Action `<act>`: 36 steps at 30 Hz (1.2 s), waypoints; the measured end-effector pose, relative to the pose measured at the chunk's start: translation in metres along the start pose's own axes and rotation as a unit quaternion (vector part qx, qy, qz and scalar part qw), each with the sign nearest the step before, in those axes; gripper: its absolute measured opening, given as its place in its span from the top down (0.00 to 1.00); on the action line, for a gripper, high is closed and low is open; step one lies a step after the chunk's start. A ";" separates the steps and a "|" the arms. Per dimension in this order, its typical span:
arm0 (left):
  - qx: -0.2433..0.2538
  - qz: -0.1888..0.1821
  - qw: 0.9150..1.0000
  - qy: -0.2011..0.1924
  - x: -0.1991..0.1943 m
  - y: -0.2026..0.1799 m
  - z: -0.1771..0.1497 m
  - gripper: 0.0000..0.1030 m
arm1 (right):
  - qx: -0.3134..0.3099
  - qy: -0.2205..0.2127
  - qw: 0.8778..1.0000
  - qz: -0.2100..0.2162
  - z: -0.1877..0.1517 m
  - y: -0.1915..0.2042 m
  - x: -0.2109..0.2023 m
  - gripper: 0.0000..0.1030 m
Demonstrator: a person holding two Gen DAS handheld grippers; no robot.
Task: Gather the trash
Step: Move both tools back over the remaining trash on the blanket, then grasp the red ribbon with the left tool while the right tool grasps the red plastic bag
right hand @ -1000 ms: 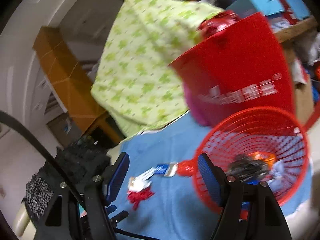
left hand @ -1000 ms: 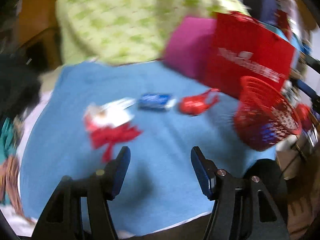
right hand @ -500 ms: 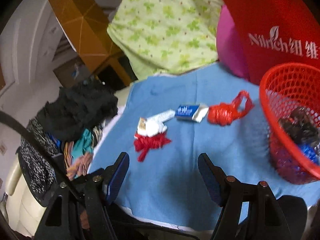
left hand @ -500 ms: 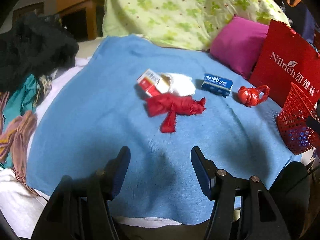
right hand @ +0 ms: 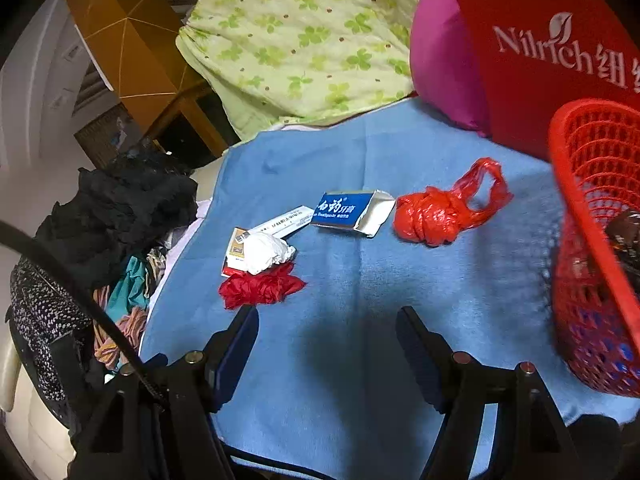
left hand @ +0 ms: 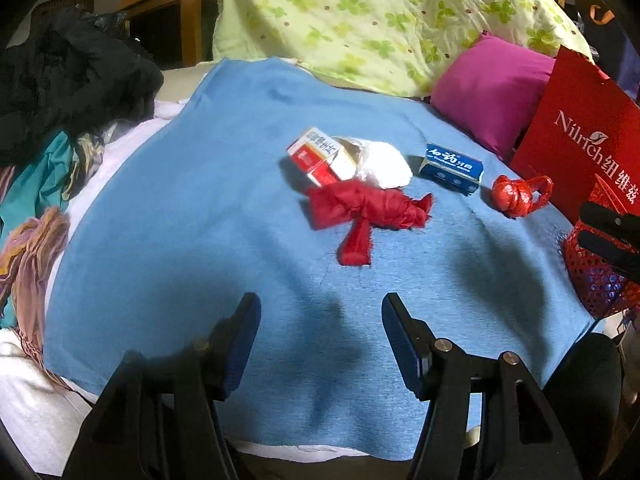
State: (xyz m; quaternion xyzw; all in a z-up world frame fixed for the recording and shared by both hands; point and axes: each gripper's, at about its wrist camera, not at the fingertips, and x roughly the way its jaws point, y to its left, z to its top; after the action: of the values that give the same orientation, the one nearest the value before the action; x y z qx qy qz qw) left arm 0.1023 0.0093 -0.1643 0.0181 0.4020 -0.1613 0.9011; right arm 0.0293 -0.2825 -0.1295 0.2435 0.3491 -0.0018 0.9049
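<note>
Left tool (left hand: 318, 320) spread wide, gripping nothing, hovering over blue towel (left hand: 180, 220). Right tool (right hand: 326, 332) likewise wide open, empty, touching nothing. Trash at 12 o'clock from the left tool: crumpled red wrapper (left hand: 366, 210), red-and-white box (left hand: 320, 156) touching white tissue wad (left hand: 386, 166). Blue toothpaste box (left hand: 451, 166) at 1 o'clock, knotted red plastic bag (left hand: 520, 196) near it. Red mesh basket (right hand: 592, 216) at 3 o'clock in right view, holding some trash.

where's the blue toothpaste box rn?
The blue toothpaste box lies on the blue towel, mid-scene in both views, between the white crumpled tissue and the knotted red plastic bag.
</note>
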 end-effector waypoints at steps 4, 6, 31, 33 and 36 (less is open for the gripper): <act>-0.001 0.000 1.000 -0.001 0.005 0.003 0.009 0.38 | 0.016 0.019 0.999 -0.026 0.012 -0.011 0.028 0.27; 0.002 -0.005 1.000 -0.009 0.008 0.003 0.021 0.38 | 0.014 0.025 0.998 -0.050 0.019 -0.015 0.042 0.27; -0.046 -0.119 0.990 0.063 0.113 -0.016 0.073 0.62 | 0.055 0.041 0.987 -0.143 0.077 -0.078 0.124 0.36; -0.044 -0.119 0.990 0.065 0.111 -0.018 0.071 0.71 | 0.053 0.039 0.988 -0.138 0.074 -0.077 0.119 0.38; -0.036 -0.115 0.990 0.067 0.104 -0.022 0.066 0.83 | 0.059 0.039 0.990 -0.121 0.066 -0.074 0.109 0.40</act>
State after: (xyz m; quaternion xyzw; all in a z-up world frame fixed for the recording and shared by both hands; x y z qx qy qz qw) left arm 0.2080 -0.0507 -0.1930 -0.0498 0.4667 -0.2480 0.8474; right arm 0.1405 -0.3586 -0.1887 0.2525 0.4101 -0.1225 0.8678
